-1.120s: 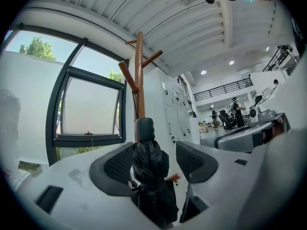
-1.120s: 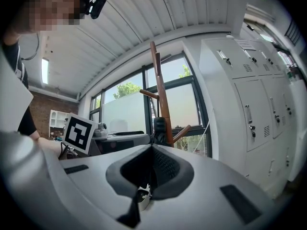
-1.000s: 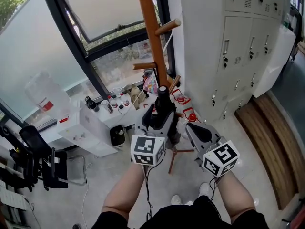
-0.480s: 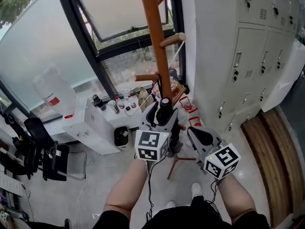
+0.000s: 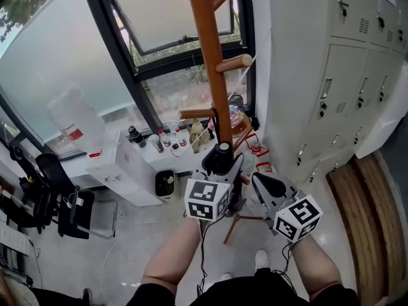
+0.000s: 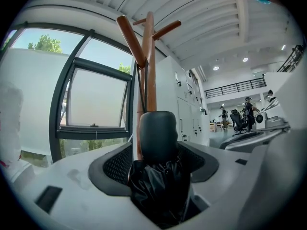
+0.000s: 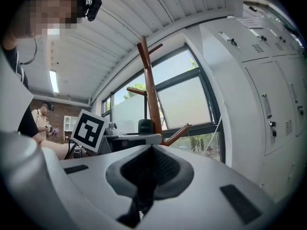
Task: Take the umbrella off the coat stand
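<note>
The left gripper (image 6: pixel 158 163) is squeezed tight on the umbrella (image 6: pixel 158 186). Its two jaws press on the black folded cloth, one from each side. The umbrella's round black knob (image 6: pixel 158 135) sticks out just past them.

I think the umbrella is light. The cloth is soft and squashy, and there is likely a stiff rod inside, so it is a good place to hold. The knob looks smooth and hard and might slip.

Just behind the knob stands the brown pole of the coat stand (image 6: pixel 151 75). Thin dark lines run up it to a peg (image 6: pixel 130 38) above the gripper. That may be the umbrella's strap, but I cannot tell.

The right gripper (image 7: pixel 152 169), beside the left one, has its jaws together and holds nothing.
</note>
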The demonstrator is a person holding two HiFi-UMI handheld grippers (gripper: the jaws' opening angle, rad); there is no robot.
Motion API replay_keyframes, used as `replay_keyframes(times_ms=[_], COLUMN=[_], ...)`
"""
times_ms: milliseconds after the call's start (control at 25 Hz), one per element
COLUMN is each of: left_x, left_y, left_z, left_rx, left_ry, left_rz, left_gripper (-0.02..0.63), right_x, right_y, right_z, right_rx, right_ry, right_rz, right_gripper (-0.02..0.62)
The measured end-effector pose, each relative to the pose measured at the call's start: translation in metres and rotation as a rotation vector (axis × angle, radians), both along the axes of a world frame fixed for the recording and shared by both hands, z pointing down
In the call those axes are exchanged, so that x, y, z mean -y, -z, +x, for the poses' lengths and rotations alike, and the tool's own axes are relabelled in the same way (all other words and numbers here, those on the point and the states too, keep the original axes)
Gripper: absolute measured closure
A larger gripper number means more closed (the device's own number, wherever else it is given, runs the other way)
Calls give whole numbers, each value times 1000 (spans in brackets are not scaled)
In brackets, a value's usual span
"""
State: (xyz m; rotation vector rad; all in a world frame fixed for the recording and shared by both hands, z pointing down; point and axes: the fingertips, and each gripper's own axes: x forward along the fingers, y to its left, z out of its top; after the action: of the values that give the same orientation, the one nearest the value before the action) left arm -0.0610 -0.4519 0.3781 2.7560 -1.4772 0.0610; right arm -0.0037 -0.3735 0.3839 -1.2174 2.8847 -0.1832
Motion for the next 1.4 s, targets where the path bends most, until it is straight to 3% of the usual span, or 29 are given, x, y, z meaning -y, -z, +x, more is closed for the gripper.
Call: replay_keyframes(times_ms=[280,720,1400], left_x=[3,2,-10], left_y=[-5,-3,34], left_z=[3,-7,-13], left_rx=[-1,0,37], left_ry=[-5,8,8], left_rz=[2,-27,42], left_gripper=[336,413,425], right_x=[11,12,0], right_y=[-6,-11,-6], right_z=[6,8,10], right_rx=[14,20,26], right_ry=[-7,-9,-9], right_rz=[-19,-32,-18], right_gripper=[541,541,541])
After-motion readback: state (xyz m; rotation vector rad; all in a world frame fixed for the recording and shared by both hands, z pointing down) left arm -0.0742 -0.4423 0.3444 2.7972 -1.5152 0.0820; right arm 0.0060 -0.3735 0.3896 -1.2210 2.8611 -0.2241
